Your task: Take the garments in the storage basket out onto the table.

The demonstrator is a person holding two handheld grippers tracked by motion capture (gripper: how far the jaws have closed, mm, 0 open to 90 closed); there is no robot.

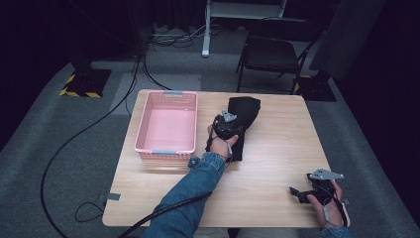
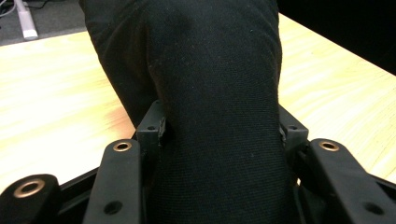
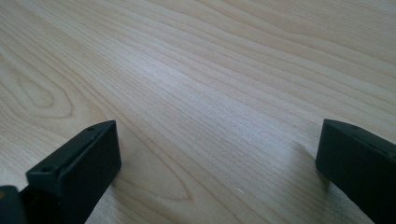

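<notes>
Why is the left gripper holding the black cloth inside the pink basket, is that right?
Not quite. The left gripper does hold the black cloth, but on the bare table beside the pink basket, not inside it. The high view shows this.

I work in a recording studio or lab, not a home: black curtains point(image 1: 44, 34) close off the dark room, grey carpet point(image 1: 59, 124) covers the floor, cables point(image 1: 84, 134) trail past my desk point(image 1: 277, 163), and hazard-striped stand bases point(image 1: 81, 84) sit beyond its far corners.
</notes>
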